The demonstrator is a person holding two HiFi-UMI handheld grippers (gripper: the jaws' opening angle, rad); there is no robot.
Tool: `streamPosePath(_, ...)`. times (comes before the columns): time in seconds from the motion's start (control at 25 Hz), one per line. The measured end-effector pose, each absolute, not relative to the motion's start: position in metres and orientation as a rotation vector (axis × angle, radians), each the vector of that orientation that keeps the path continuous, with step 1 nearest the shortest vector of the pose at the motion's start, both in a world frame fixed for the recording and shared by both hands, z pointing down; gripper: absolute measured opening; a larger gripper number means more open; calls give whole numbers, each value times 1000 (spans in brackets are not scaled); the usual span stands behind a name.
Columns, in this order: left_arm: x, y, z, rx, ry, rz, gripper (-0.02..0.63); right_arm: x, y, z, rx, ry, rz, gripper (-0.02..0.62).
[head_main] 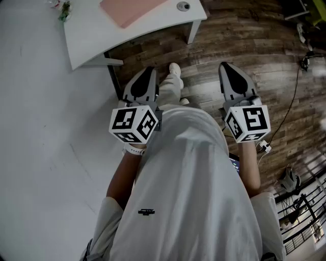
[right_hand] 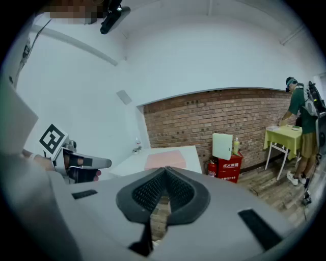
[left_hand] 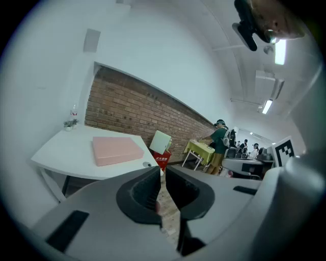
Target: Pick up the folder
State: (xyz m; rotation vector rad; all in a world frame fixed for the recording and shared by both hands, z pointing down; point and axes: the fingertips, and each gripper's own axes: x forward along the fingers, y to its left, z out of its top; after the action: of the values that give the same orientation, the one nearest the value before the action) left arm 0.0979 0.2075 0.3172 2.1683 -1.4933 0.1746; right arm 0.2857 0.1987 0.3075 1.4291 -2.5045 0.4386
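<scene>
Pink folder [head_main: 130,10] lies on table [head_main: 97,38], well beyond left claw [head_main: 147,70] and right claw [head_main: 227,66], both pressed together.

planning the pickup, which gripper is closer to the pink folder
Left. The left gripper points almost straight at the folder, short of the table; the right gripper hangs farther off to the right, over the wood floor.

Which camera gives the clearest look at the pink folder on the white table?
The left gripper view: the flat pink rectangular folder lies whole and unobstructed on the curved white table. The head view crops the folder at the picture's top edge; the right gripper view shows the folder small and foreshortened.
</scene>
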Motion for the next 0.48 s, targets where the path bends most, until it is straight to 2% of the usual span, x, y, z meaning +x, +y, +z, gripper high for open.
streamPosePath(0.2, 91, 245, 292, 2183, -1519, 148, 41, 261, 238, 285, 1362, -2592, 433, 6)
streamPosePath(0.48, 47, 268, 283, 2141, -1591, 74, 38, 226, 261, 291, 1332, -2612, 513, 6)
